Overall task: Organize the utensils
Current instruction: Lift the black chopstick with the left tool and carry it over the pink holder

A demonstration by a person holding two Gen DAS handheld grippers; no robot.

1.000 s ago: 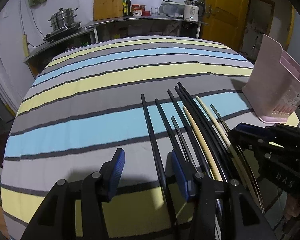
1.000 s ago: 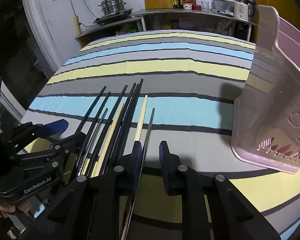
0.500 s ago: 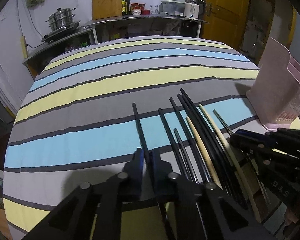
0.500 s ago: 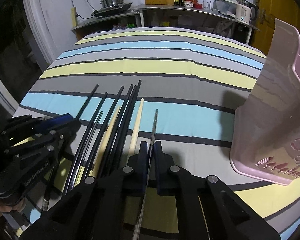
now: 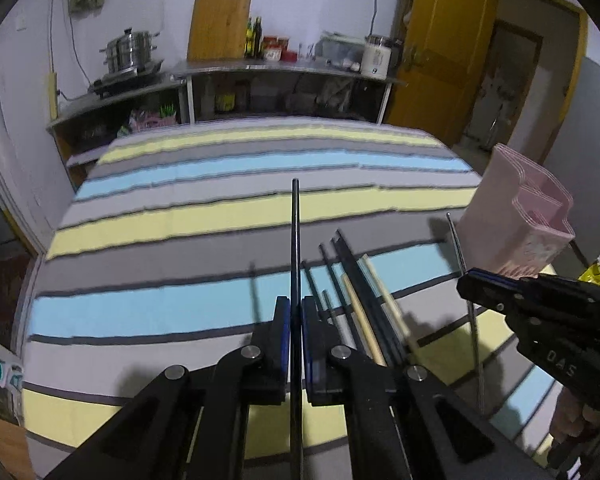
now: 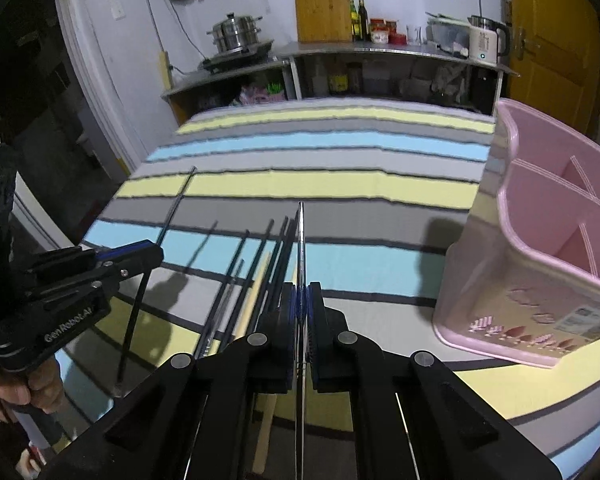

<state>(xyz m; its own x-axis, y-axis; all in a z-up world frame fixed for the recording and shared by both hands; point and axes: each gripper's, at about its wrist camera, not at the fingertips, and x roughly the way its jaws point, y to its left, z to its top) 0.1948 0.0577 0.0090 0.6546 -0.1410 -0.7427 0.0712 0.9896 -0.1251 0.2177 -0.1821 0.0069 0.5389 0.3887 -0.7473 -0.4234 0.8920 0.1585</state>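
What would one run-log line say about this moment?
left gripper: shut on black chopstick, lifted | right gripper: shut on metal chopstick, lifted | pink holder: empty

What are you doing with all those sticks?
Sorting chopsticks. The left gripper is shut on a black chopstick, and the right gripper is shut on a thin metal chopstick. Both sticks are lifted off the striped cloth. More chopsticks lie there. The pink holder looks empty.

White walls [image 5: 160,8] back a metal counter [image 5: 284,70] holding a steamer pot [image 6: 236,34], a wooden cutting board [image 5: 219,26] (propped upright), bottles [image 6: 359,20] and a kettle [image 6: 485,42]; a yellow door [image 5: 444,52] stands right.
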